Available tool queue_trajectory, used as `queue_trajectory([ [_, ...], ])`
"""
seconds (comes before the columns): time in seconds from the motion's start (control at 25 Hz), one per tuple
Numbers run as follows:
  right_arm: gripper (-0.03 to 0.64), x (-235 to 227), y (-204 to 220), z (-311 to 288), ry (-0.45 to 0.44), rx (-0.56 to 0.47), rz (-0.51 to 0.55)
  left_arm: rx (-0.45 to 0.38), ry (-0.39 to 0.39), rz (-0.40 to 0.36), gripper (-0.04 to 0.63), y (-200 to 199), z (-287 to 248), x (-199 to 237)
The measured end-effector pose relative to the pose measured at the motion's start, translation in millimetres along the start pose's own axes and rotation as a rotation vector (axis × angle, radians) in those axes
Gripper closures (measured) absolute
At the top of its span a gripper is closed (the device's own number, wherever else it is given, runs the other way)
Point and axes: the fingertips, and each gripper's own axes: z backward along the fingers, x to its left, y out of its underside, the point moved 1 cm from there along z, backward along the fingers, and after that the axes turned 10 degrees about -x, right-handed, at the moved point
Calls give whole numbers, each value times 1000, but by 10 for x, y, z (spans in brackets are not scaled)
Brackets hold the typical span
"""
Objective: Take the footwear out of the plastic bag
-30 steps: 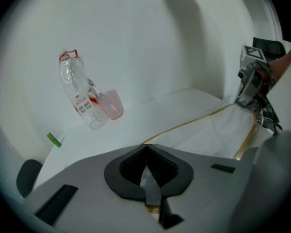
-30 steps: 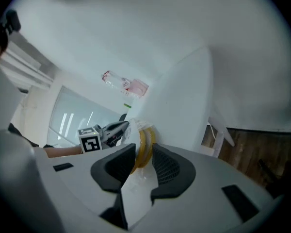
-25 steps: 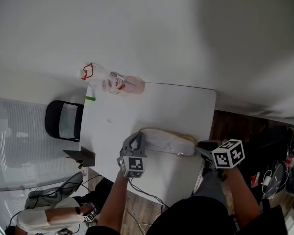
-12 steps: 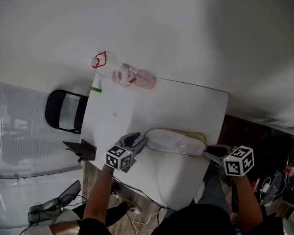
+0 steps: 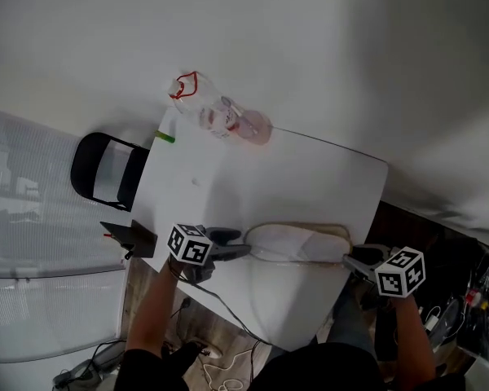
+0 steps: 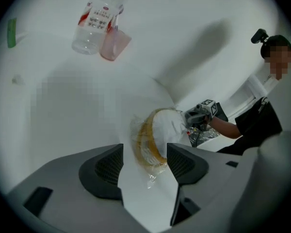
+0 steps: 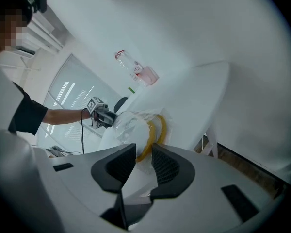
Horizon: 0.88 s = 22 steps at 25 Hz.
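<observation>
A white shoe with a yellow sole, wrapped in a clear plastic bag, lies on the white table near its front edge. My left gripper sits at the bag's left end, and its jaws have just been opening. In the left gripper view the left gripper stands open, with a loose tail of the bag between the pads, unpressed. My right gripper is at the bag's right end. In the right gripper view the right gripper is nearly closed, pinching the bag's plastic.
A clear plastic bottle and a pink cup lie at the table's far left corner. A green strip marks the left edge. A black chair and a small black object stand left of the table.
My left gripper has rolled, slid left off the bag's end and opened, letting the plastic go. The right gripper has kept its place and grip. The head view has shifted.
</observation>
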Motion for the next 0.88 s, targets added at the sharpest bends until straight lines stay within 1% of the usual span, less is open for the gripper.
queue_trajectory([
  [0.16, 506, -63, -4, -49, 3, -8, -13, 47, 117, 0, 313, 98, -107, -135],
  [0.2, 508, -77, -13, -56, 8, -12, -14, 57, 136, -11, 331, 111, -153, -167],
  [0.24, 508, -90, -26, -57, 11, -20, -17, 60, 144, -21, 375, 119, -190, -187],
  [0.32, 508, -106, -57, -52, 9, -35, -21, 30, 142, -21, 396, 111, -211, -212],
  [0.4, 508, -95, -95, -10, -2, -56, -7, -29, 163, -14, 436, 88, -160, -305],
  [0.44, 508, -73, -126, 30, -13, -73, 5, -65, 179, -24, 458, 58, -109, -384],
  [0.48, 508, -39, -166, 78, -29, -95, 18, -103, 190, -48, 471, 10, -44, -477],
  [0.56, 508, 39, -271, 185, -68, -150, 51, -176, 194, -130, 486, -130, 109, -690],
  [0.68, 508, 144, -481, 383, -100, -254, 150, -261, 219, -244, 495, -381, 347, -1106],
  [0.76, 508, 232, -657, 525, -116, -329, 245, -300, 238, -308, 499, -539, 527, -1437],
  [0.8, 508, 304, -757, 593, -130, -364, 311, -316, 246, -347, 499, -616, 629, -1599],
  [0.88, 508, 529, -953, 734, -173, -406, 478, -341, 256, -430, 500, -760, 854, -1917],
])
